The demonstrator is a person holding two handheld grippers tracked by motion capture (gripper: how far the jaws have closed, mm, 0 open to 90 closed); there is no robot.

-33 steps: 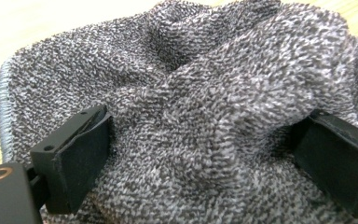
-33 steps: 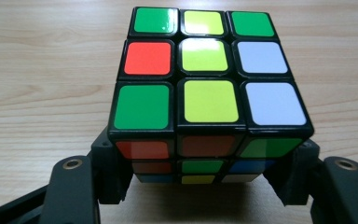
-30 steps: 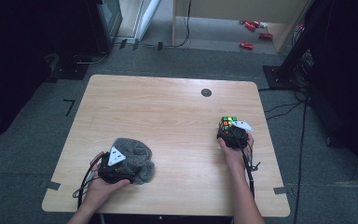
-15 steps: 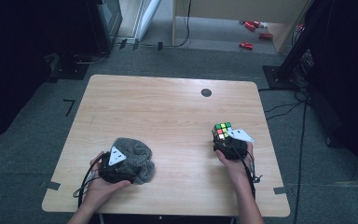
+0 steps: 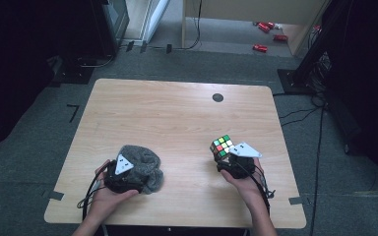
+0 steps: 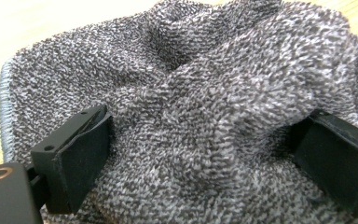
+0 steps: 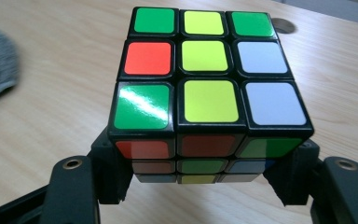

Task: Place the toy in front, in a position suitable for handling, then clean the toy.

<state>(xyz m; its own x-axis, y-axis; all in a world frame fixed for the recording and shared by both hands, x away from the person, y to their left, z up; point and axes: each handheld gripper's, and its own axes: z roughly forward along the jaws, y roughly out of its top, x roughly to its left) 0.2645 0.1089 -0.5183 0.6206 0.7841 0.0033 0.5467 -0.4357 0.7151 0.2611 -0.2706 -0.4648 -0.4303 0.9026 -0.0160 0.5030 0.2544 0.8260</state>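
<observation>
You have one cube [image 5: 221,146] and one grey cloth [image 5: 142,166] on the table [image 5: 177,113]. Your right gripper [image 5: 225,158] clamps the cube by its sides, lifted off the wood near the right edge. Your left gripper [image 5: 128,183] stands wide, jaws sunk into the bunched cloth; its folds hide the tips, so a pinch can't be confirmed.
</observation>
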